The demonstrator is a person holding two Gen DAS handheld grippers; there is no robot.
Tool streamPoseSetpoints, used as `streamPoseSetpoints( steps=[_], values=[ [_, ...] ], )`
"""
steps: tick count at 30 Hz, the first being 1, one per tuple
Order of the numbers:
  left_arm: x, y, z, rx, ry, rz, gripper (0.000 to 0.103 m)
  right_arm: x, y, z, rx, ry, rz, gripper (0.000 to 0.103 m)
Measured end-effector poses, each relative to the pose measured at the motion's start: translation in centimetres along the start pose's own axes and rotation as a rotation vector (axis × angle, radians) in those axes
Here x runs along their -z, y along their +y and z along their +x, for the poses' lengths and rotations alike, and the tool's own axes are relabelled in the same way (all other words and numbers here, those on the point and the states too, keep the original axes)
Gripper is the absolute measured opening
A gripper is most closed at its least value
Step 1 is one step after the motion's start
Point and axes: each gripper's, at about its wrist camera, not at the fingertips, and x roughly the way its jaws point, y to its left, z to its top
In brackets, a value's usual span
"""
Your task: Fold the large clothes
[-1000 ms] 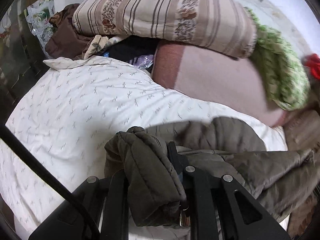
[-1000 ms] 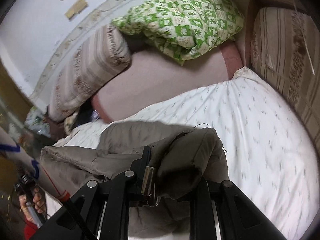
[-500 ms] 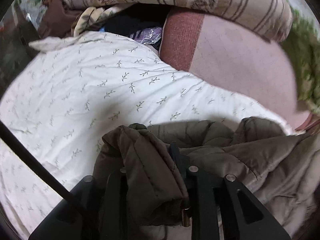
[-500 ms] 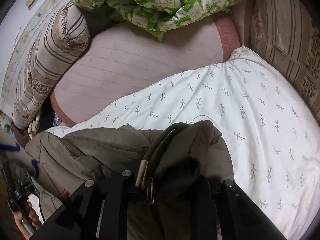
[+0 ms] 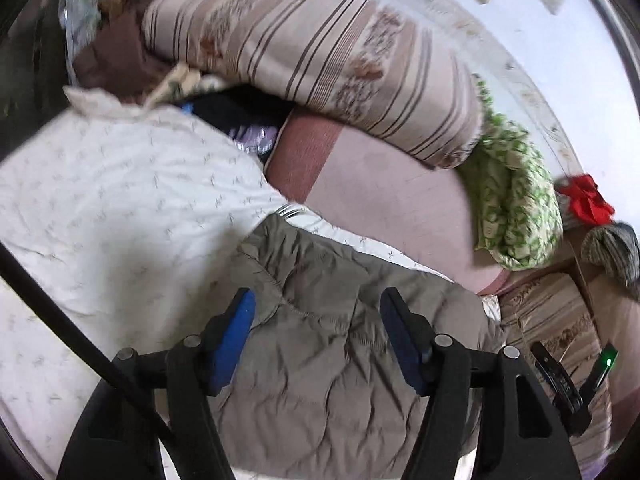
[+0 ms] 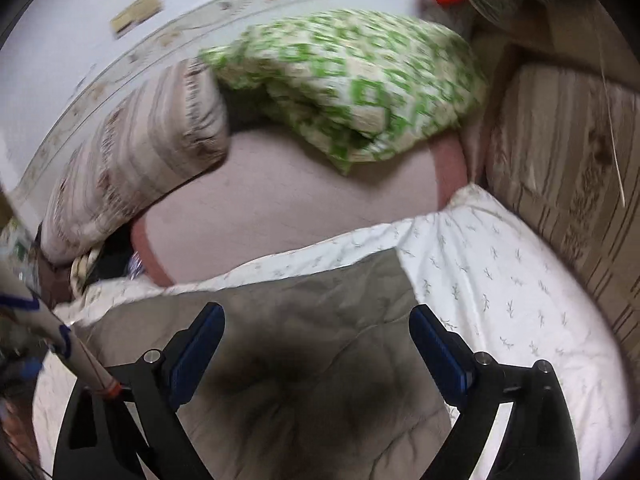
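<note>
An olive-grey quilted jacket (image 5: 332,344) lies spread flat on the white leaf-print bed sheet (image 5: 120,208). My left gripper (image 5: 316,304) is open and empty, with its blue-padded fingers (image 5: 236,324) just above the jacket. In the right wrist view the same jacket (image 6: 304,364) lies flat on the sheet (image 6: 500,280), its far right corner squared off. My right gripper (image 6: 316,320) is open and empty above it. Both views are blurred.
A striped pillow (image 5: 320,52), a green patterned quilt (image 5: 516,200) and a pink blanket (image 5: 384,192) are stacked at the head of the bed. A striped cushion (image 6: 572,152) lines the right side. Dark clothes (image 5: 236,112) lie at the far left.
Both grippers have opened and let go of the bunched jacket. The jacket now lies spread flat on the sheet, and both grippers have pulled back above it.
</note>
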Motion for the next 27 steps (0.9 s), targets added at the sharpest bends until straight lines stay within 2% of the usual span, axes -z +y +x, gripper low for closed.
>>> streamPoseSetpoints(
  steps=[4,7,11,13,15,17,21,27],
  values=[
    [4.2,0.2,-3.8,-0.056,-0.050,0.040,0.071,2.8,4.6,-0.5,-0.071,0.059,-0.124,0.095],
    [8.3,1.2,-4.8,-0.094,-0.073,0.055,0.072,5.9,8.4,0.7,-0.103,0.108,-0.204,0.093],
    [12.3,2.3,-3.7,-0.179,-0.110,0.094,0.072,8.7,13.4,4.1,-0.059,0.119,-0.333,0.093],
    [13.2,2.7,-2.7,-0.205,-0.117,0.113,0.072,9.2,15.4,7.3,0.020,0.101,-0.382,0.093],
    [13.7,3.2,-2.0,-0.227,-0.138,0.126,0.072,9.0,16.1,11.1,0.074,0.126,-0.382,0.093],
    [14.0,3.8,-1.5,-0.235,-0.167,0.129,0.072,8.5,15.6,14.7,0.085,0.174,-0.331,0.096],
    [14.1,5.1,-0.7,-0.231,-0.174,0.138,0.072,7.3,14.3,19.2,0.099,0.178,-0.268,0.102],
    [14.6,5.8,0.5,-0.248,-0.167,0.160,0.072,6.5,14.0,22.2,0.105,0.169,-0.245,0.103]
  ],
)
